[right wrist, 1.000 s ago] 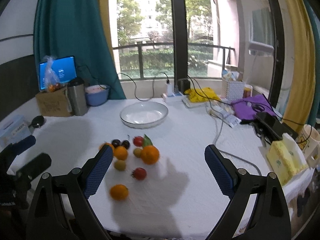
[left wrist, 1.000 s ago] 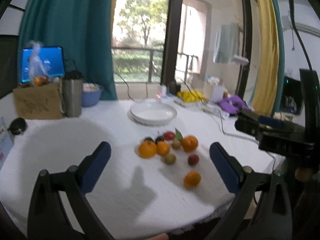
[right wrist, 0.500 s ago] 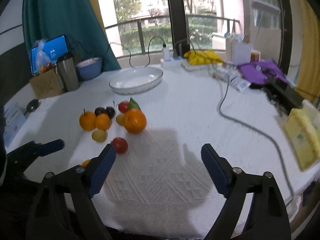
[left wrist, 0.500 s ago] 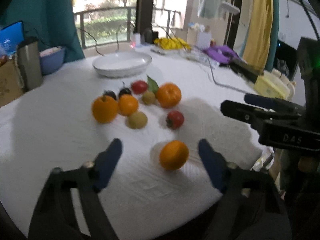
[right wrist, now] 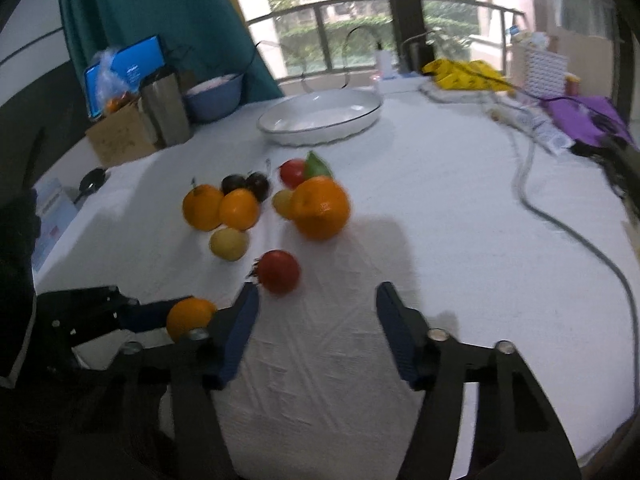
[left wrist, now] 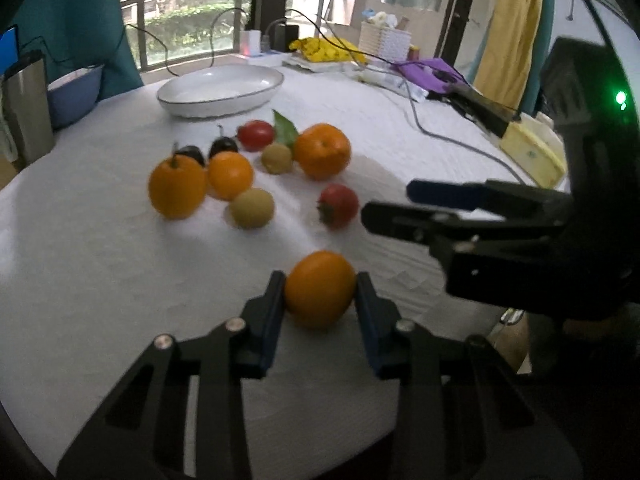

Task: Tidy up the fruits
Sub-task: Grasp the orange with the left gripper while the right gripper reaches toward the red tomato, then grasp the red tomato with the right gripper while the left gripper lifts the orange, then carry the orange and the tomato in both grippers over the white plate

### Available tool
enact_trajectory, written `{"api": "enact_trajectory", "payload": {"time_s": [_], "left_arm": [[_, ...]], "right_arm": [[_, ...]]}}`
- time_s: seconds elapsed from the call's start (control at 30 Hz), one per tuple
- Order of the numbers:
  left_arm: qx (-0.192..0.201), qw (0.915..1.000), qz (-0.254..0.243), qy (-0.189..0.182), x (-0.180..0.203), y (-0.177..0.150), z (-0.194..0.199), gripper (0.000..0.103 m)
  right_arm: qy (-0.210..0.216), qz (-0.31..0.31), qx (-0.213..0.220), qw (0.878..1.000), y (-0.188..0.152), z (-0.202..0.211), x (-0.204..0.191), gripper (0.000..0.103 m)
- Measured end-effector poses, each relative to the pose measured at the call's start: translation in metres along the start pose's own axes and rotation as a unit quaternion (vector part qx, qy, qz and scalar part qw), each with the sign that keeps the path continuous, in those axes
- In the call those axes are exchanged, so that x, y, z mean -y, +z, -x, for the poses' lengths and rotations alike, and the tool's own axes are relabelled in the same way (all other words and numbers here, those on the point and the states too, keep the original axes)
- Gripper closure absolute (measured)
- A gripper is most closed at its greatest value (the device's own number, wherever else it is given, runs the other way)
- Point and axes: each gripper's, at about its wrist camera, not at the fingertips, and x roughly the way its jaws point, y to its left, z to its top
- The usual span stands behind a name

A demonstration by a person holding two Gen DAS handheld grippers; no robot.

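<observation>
Left gripper (left wrist: 320, 280) clamped on the near orange (left wrist: 319, 288), blue pads flush against both flanks at the widest part; jaws have just been closing onto it. Orange sits on the table (left wrist: 80, 280) close to the near edge, apart from the main fruit cluster.

Right gripper (right wrist: 316, 300) apart, jaws have just been closing, nothing between them; the red tomato (right wrist: 279, 272) lies just ahead of the left fingertip, not gripped.

Handling, as a judgement: orange light, firm, round, with a waxy skin, so likely to roll or squirt out if pinched off-centre. Grip across the middle looks right; moderate squeeze only. Tomato softer, thin-skinned, bruises easily; take across the middle, stem to the side, gentle pressure.

Room: white dish (left wrist: 220, 90) at the far side of the table, empty, probable target. Fruit cluster between the near edge and the dish, so lift clear before carrying over. Right gripper close alongside the left one; collision risk if both move at once. Grey cable (right wrist: 560, 216) snaking along the right side, keep off it. Near edge close behind the orange; a dropped fruit could roll off.
</observation>
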Motion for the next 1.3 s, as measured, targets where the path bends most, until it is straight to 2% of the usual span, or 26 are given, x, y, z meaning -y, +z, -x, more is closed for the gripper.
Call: {"api": "enact_trajectory", "payload": {"time_s": [0.07,0.23,0.37,0.4,0.43,0.73,1.0,1.3], "left_arm": [[0.006,1.0,0.003,0.004,-0.006,0.001,0.004,0.067],[0.017,0.9996,0.02,0.011,-0.023,0.004,0.011,0.067],[0.023,0.9993,0.028,0.01,-0.032,0.008,0.013,0.067],[0.024,0.9992,0.03,0.009,-0.034,0.009,0.014,0.067],[0.026,0.9991,0.032,0.009,-0.036,0.011,0.014,0.067],[0.053,0.9976,0.041,0.019,-0.057,0.039,0.021,0.067],[0.073,0.9962,0.041,0.021,-0.076,0.073,0.02,0.067],[0.086,0.995,0.043,0.03,-0.098,0.114,-0.002,0.067]], "right_arm": [[0.004,0.01,-0.007,1.0,0.002,-0.006,-0.006,0.052],[0.009,0.021,-0.025,0.999,0.008,-0.02,-0.014,0.055],[0.01,0.031,-0.039,0.999,0.014,-0.029,-0.018,0.061],[0.013,0.03,-0.042,0.999,0.015,-0.03,-0.018,0.064],[0.018,0.03,-0.043,0.998,0.017,-0.031,-0.019,0.072],[0.026,0.036,-0.029,0.999,0.038,-0.027,-0.023,0.072],[0.032,0.049,0.008,0.998,0.077,-0.024,-0.026,0.072],[0.021,0.064,0.028,0.997,0.122,-0.043,-0.013,0.072]]}}
